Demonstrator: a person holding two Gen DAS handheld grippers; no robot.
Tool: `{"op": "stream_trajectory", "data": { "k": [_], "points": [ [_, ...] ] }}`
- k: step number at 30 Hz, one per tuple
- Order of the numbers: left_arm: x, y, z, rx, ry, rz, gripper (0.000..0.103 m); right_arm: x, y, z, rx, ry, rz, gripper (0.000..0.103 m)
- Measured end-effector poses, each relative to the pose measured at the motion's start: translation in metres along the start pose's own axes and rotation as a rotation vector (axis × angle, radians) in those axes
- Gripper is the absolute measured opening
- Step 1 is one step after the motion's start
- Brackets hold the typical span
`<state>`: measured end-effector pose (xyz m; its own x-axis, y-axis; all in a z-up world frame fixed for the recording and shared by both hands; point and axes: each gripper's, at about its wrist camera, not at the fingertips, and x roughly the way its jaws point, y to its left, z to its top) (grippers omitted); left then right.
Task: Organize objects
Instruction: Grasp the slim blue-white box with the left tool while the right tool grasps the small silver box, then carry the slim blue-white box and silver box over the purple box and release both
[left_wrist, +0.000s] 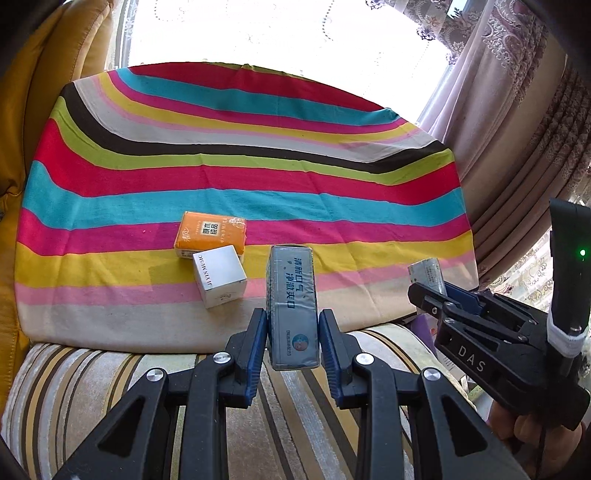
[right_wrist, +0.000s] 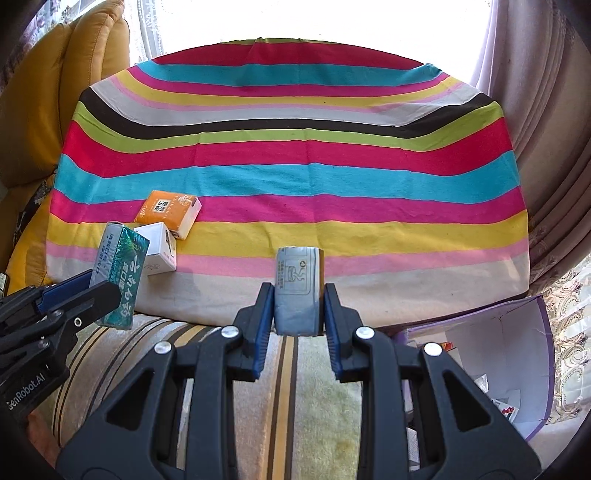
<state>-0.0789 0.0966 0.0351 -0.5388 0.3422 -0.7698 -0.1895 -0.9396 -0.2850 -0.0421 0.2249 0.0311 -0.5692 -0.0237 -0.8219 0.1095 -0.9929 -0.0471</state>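
Both your wrist cams looked fwd, low and close, over the striped cloth (left_wrist: 236, 177); both shared the orange pack (right_wrist: 168, 212), and each caught the other's gripper.

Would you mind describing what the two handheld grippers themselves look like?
Both are black plastic linkage frames with cut-out openings and silver round pivot bolts, ending in two fingers with ribbed blue pads. The right gripper bears white "DAS" lettering, a green indicator light and a white strap around an upright black post. The left gripper carries white "GenRobot.AI" lettering.

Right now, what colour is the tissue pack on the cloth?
Orange tissue pack, clearest in the left wrist view.
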Motion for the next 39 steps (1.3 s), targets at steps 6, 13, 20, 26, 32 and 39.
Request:
{"op": "stream_trajectory", "data": {
  "k": [6,13,20,26,32,39],
  "points": [
    [-0.001,-0.028,-0.005,0.043,0.016,-0.034,0.03,-0.016,-0.028,-0.016,0.044,-0.013,-0.023,0.03],
    [0.003,-0.068,-0.014,0.109,0.043,-0.093,0.03,-0.033,-0.069,-0.036,0.098,-0.021,-0.093,0.03],
    [0.01,-0.11,-0.025,0.185,0.08,-0.172,0.03,-0.044,-0.103,-0.05,0.155,-0.025,-0.152,0.03],
    [0.015,-0.139,-0.03,0.24,0.099,-0.23,0.03,-0.053,-0.132,-0.062,0.196,-0.027,-0.232,0.03],
    [0.019,-0.164,-0.036,0.286,0.113,-0.276,0.03,-0.058,-0.159,-0.072,0.236,-0.024,-0.292,0.03],
    [0.02,-0.19,-0.041,0.341,0.119,-0.33,0.031,-0.065,-0.188,-0.08,0.283,-0.029,-0.34,0.03]
  ]
}}
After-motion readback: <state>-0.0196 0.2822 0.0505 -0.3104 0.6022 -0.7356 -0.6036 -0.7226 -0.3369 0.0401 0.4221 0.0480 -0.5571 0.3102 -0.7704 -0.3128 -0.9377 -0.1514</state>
